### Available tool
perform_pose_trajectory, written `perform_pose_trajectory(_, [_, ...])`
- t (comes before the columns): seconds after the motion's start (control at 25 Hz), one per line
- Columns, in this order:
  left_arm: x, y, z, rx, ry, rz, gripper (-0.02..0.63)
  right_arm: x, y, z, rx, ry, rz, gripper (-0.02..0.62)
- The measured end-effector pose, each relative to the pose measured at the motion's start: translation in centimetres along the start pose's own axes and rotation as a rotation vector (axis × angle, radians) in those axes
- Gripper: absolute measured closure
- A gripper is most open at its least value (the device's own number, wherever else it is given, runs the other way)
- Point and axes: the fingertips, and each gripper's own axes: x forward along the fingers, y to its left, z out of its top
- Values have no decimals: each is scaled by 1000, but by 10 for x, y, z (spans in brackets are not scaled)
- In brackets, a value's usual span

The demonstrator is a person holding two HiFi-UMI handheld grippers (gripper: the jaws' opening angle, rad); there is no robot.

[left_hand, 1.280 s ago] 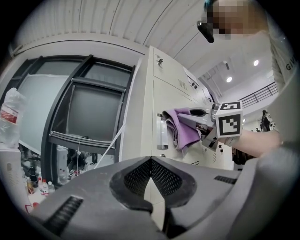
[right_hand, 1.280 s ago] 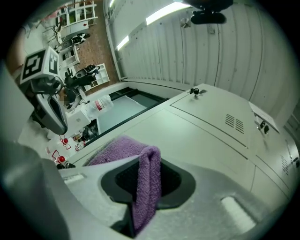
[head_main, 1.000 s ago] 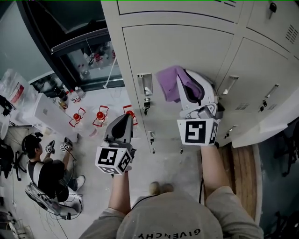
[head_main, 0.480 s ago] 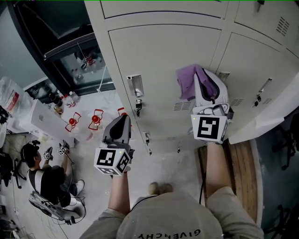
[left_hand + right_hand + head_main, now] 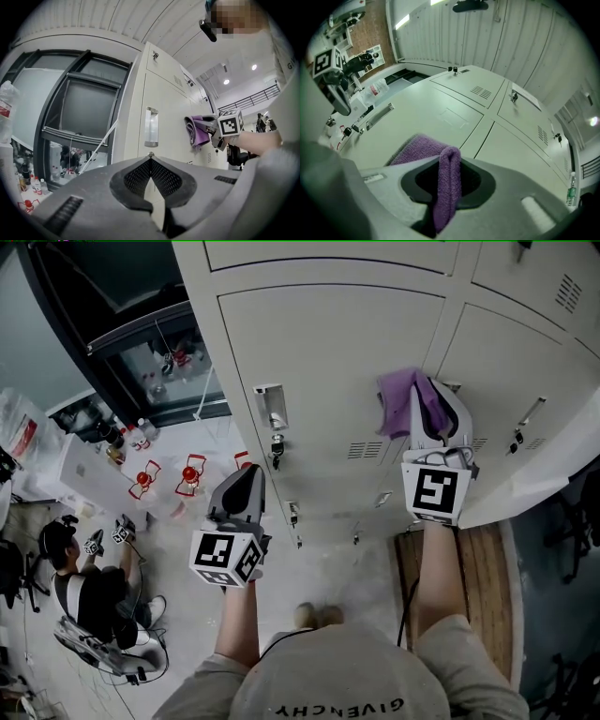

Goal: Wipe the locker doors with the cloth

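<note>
A purple cloth (image 5: 401, 401) is pinched in my right gripper (image 5: 424, 409), which is shut on it and presses it flat against a pale grey locker door (image 5: 328, 362) near that door's right edge. From the right gripper view the cloth (image 5: 446, 183) folds up between the jaws and spreads onto the door (image 5: 436, 117). My left gripper (image 5: 246, 486) hangs lower and to the left, away from the lockers, its jaws shut with nothing in them. In the left gripper view its closed tips (image 5: 150, 157) point at the door with the metal handle (image 5: 151, 126), and the cloth (image 5: 199, 131) shows further right.
Each locker door has a recessed handle (image 5: 270, 407) and a key lock (image 5: 276, 444). A neighbouring door (image 5: 525, 381) lies to the right, wooden flooring (image 5: 478, 568) below it. A person (image 5: 89, 592) sits on the floor at lower left near red-capped bottles (image 5: 189, 472) and a dark window frame (image 5: 141, 334).
My right gripper has slid the cloth to the right across the locker door, towards the seam with the neighbouring door. The left gripper has stayed about where it was.
</note>
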Motion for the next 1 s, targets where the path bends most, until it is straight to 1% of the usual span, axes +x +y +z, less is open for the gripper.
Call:
perform_pose_trajectory(0.16, [-2,0,-4,1,9,10,607,-2,1,4,114,-19,8,535])
perform_pose_trajectory(0.24, [-6,2,-4,1,12,20,607,-2,12,12,146,-35,32,534])
perform_pose_trajectory(0.36, [-15,7,-5,2,14,40,607,1,43,26,199,-93,97,535])
perform_pose_trajectory(0.56, [-33,17,-11,4,29,77,607,6,103,54,265,-139,242,534])
perform_pose_trajectory(0.76, [-54,34,-9,9,31,137,607,12,156,85,273,-188,354,535])
perform_pose_trajectory(0.92, [-70,44,-9,12,32,181,607,17,181,104,280,-223,388,535])
perform_pose_trajectory(1.0, [-76,48,-10,12,35,198,607,19,190,110,256,-236,402,535])
